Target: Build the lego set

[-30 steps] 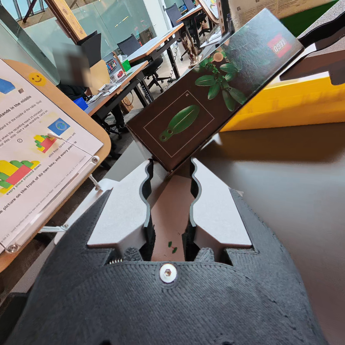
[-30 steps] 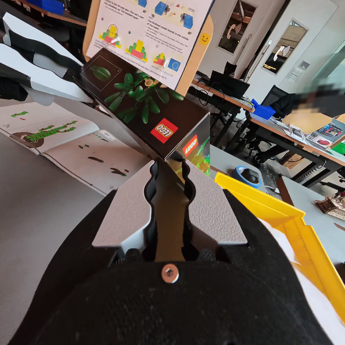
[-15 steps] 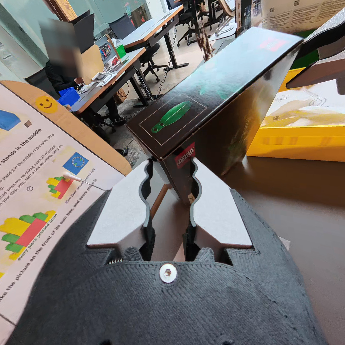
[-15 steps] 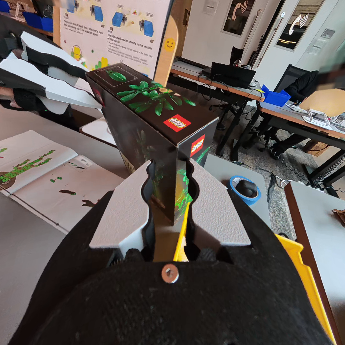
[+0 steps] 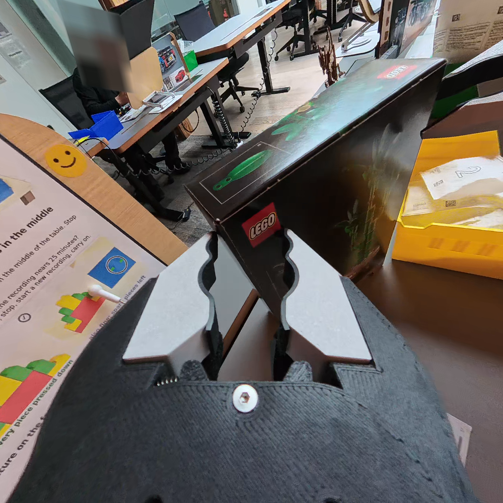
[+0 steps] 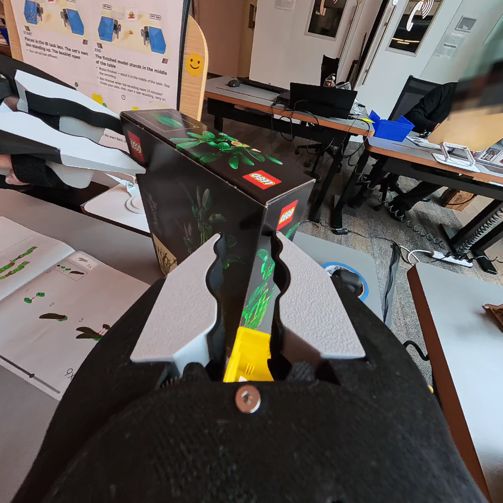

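Holding: the box (image 6: 206,196) stands upright at the back of the surface (image 5: 435,340), one end corner in each tongs.
Left tongs (image 5: 250,245): pinching the box's left corner, so it does not tip.
Right tongs (image 6: 246,245): pinching the opposite corner, beside the yellow bin (image 5: 449,239).
Reason: probably to stand the box with its picture facing forward.
Booklet (image 6: 54,299): lies open, left of the box.

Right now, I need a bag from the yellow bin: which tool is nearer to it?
Right. The right tool grips the box just over the yellow bin; the left tool holds the box's other end, away from the bin.
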`<control>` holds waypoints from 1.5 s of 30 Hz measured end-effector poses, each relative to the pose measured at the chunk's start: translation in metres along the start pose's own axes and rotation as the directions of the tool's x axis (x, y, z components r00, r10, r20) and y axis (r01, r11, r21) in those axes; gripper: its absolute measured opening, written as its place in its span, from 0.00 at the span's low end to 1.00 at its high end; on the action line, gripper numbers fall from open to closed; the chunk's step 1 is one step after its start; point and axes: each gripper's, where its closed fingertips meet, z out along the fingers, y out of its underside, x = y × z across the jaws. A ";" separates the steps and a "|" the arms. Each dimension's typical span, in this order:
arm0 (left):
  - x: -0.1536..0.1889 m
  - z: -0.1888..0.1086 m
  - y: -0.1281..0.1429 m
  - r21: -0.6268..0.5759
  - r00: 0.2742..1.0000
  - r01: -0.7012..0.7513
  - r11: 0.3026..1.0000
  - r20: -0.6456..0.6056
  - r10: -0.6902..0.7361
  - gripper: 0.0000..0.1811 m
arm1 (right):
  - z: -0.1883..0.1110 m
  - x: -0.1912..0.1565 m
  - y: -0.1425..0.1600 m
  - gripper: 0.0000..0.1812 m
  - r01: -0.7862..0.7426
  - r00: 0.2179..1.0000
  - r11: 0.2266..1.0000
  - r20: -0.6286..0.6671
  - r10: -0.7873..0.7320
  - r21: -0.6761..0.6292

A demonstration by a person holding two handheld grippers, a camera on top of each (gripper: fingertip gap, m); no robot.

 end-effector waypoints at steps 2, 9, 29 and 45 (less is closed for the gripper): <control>0.000 0.001 0.000 0.017 1.000 0.006 1.000 0.000 -0.006 0.26 | 0.000 0.000 0.001 0.18 0.000 1.000 1.000 0.007 0.000 0.008; -0.002 -0.004 -0.001 0.066 1.000 0.027 0.997 0.010 -0.027 0.22 | -0.002 -0.003 -0.001 0.20 -0.036 0.999 0.998 0.035 0.034 0.043; 0.011 -0.075 0.025 0.107 0.997 0.078 0.991 -0.022 -0.076 0.30 | -0.033 0.000 0.001 0.31 0.010 1.000 0.999 -0.020 -0.010 0.033; 0.135 -0.232 0.156 -0.007 0.997 0.056 0.998 -0.056 -0.056 0.43 | -0.089 -0.164 0.117 0.44 0.115 0.987 0.970 0.139 -0.086 -0.215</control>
